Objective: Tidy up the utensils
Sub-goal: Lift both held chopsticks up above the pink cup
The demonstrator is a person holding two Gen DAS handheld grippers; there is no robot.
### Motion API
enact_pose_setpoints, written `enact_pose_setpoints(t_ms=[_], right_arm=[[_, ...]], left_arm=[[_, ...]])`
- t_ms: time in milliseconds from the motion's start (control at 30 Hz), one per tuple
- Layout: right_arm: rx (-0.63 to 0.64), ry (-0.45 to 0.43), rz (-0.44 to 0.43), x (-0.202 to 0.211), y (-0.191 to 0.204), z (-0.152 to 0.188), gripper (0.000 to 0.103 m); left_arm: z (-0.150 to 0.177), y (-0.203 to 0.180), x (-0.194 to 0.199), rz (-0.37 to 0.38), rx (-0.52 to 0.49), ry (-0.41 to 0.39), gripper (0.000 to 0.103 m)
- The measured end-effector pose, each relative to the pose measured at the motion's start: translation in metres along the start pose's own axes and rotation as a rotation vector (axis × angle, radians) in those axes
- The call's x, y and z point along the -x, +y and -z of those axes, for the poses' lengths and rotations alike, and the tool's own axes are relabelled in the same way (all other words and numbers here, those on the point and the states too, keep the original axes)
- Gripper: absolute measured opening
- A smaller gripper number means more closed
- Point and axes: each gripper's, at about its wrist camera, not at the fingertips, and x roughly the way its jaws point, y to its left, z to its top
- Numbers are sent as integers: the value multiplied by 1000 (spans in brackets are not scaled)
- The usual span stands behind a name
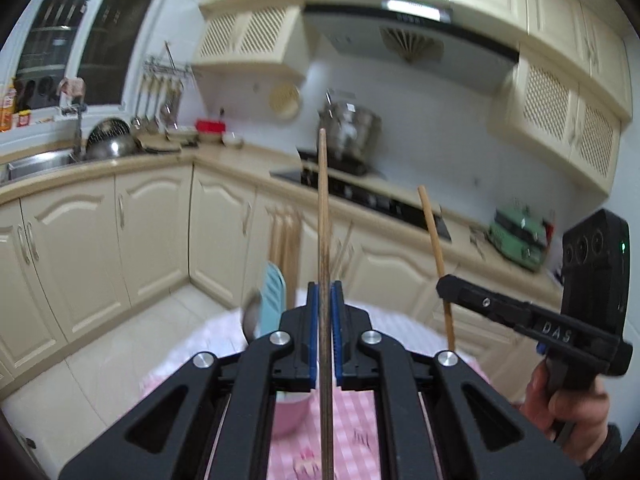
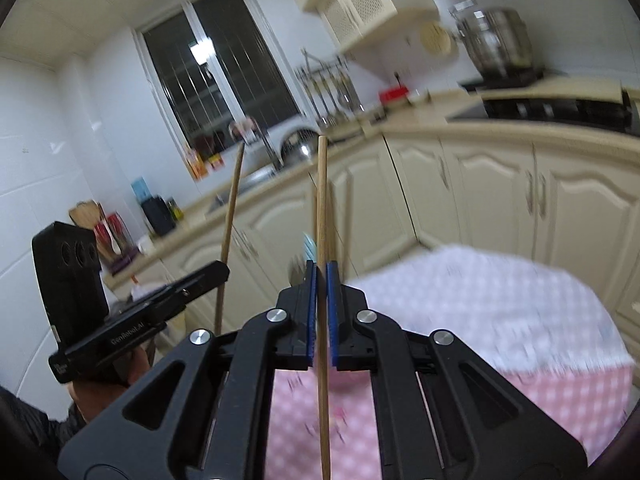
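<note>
Left claw: pinching dark chopstick, upright between pads.
Right claw: pinching pale chopstick, upright, above pink-checked counter.

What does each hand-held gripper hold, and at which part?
The left hand-held gripper clamps a dark wooden chopstick mid-length; the right hand-held gripper clamps a light wooden chopstick mid-length.

My left gripper and right gripper are black, with blue pads, silver pivot screws, white lettering at frame edges, and a dark sleeve.
</note>
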Motion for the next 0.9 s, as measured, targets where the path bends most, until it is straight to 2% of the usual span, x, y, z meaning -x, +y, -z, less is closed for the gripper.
enact_pose_setpoints(t_ms=[200, 400, 700, 900], right_arm=[[34, -92, -26, -36, 25, -29, 5], [47, -162, -18, -63, 34, -50, 5], [43, -180, 21, -94, 23, -49, 5], [32, -145, 33, -109, 14, -41, 5]], left_arm=[[-34, 4, -4, -22, -20, -127, 5], [-52, 10, -22, -40, -29, -198, 5], [-49, 24, -54, -50, 7, -215, 5], [-36, 29, -72, -49, 10, -195, 5]])
